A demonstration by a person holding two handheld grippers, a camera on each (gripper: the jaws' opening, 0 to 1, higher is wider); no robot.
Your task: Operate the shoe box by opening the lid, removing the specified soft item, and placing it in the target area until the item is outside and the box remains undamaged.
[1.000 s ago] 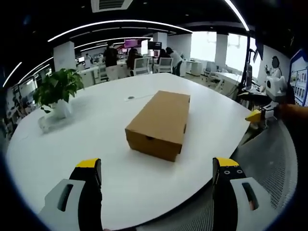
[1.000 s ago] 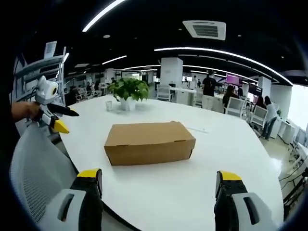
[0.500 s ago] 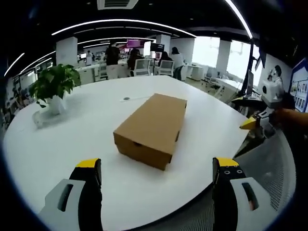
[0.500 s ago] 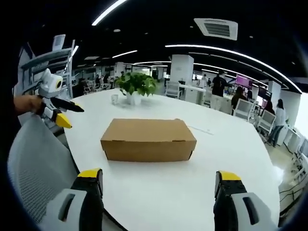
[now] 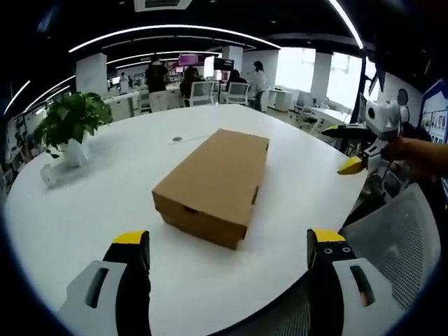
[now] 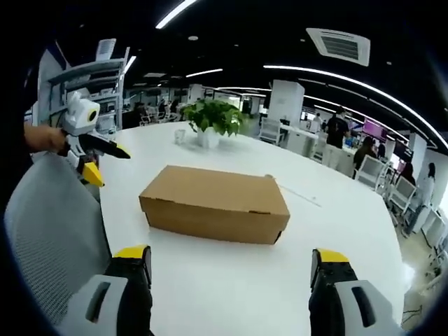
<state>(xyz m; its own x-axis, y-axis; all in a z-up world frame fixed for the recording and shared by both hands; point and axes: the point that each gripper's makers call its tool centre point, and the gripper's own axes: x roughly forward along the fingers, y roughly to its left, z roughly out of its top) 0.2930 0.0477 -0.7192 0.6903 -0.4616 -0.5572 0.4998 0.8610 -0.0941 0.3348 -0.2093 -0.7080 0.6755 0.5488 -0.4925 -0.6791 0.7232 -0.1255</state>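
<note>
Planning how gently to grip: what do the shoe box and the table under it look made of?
Shoe box: plain brown cardboard, matte, with folded edges and no print. Table: smooth white top, probably laminate, faintly glossy; the actual material can't be told.

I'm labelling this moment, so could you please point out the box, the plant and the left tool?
box (image 5: 210,175), left gripper view, middle of the closed lid.
plant (image 6: 213,115), right gripper view, on the leaves.
left tool (image 6: 105,159), right gripper view, between its yellow tips.
</note>
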